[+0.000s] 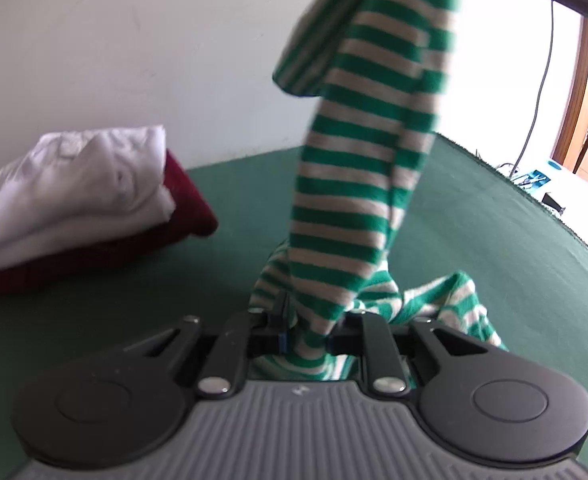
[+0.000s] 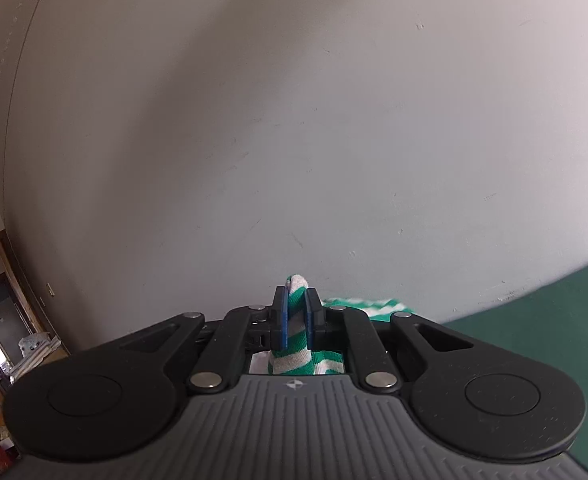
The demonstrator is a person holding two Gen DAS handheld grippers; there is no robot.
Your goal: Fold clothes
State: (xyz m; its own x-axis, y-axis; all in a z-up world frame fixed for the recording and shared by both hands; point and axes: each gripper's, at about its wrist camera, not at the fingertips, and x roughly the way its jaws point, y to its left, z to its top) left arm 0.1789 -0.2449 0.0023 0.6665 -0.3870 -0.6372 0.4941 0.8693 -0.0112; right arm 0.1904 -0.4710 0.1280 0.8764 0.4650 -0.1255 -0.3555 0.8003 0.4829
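My right tongs (image 2: 296, 312) and left tongs (image 1: 308, 324) both clench the striped garment (image 1: 358, 184) above open green worktop (image 1: 494, 248).

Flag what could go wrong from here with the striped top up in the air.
1. The right claw pinches only a small fold of the striped top; it could slip out as it lifts.
2. Cloth is bunched around the left claw, so it may snag or grab extra layers.
3. The hanging, twisted top could swing into the folded pile and knock it askew.
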